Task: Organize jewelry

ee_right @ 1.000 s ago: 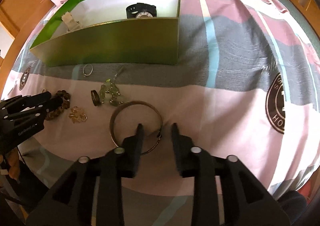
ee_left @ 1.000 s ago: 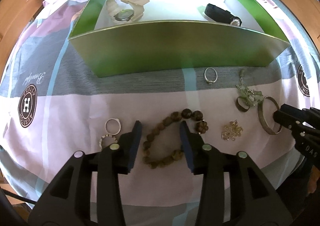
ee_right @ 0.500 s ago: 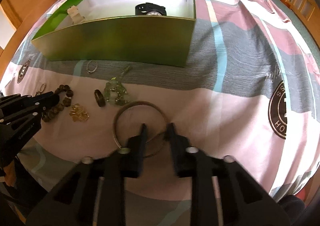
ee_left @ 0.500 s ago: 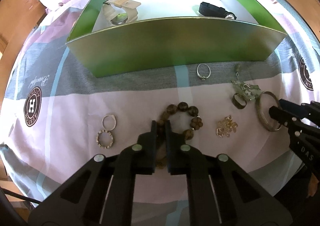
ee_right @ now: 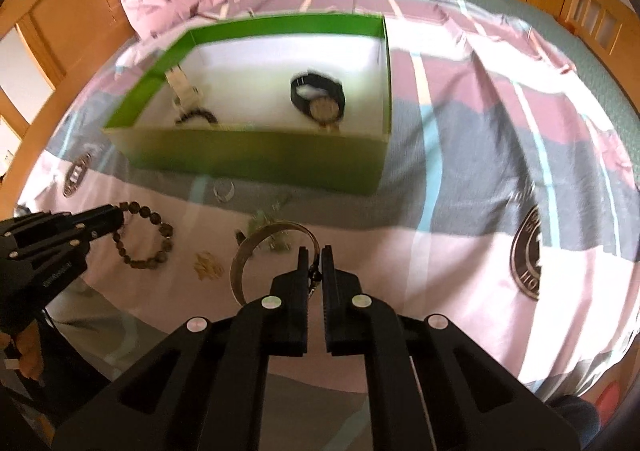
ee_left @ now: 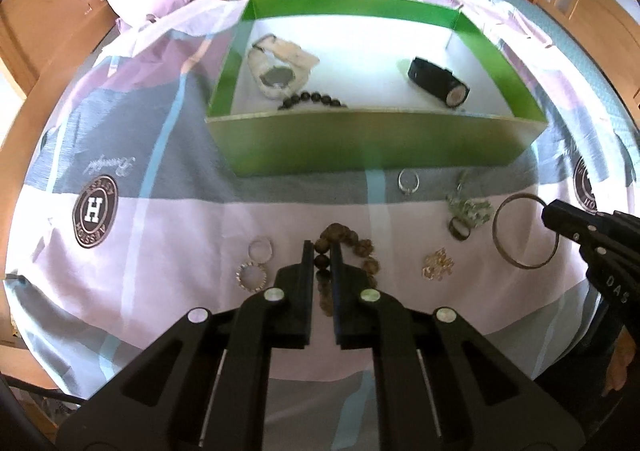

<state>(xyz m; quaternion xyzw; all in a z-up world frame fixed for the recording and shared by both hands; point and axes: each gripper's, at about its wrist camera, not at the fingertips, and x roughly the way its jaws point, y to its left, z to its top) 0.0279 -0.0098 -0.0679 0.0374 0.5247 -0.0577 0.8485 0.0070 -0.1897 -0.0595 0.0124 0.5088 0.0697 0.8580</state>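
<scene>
Here I look down on a bed (ee_left: 168,179) spread with a pink, grey and blue striped cover, and on it a green box (ee_left: 360,147) with a white floor. Inside the box lie a cream watch (ee_left: 278,69) at the left, a black watch (ee_left: 438,81) at the right and a dark bead bracelet (ee_left: 312,101) against the near wall. My left hand-held gripper (ee_left: 322,251) has its jaws clamped on the brown bead bracelet (ee_left: 352,243), which hangs partly between the fingers. My right hand-held gripper (ee_right: 315,255) is pinched on the rim of the metal bangle (ee_right: 256,251), which tilts up off the cover. Loose on the cover in front of the box are a green stone piece (ee_left: 470,209), a dark ring (ee_left: 458,229) touching it, a gold cluster (ee_left: 438,265), a silver ring (ee_left: 408,181) near the box wall, and two small rings (ee_left: 256,263) at the left.
</scene>
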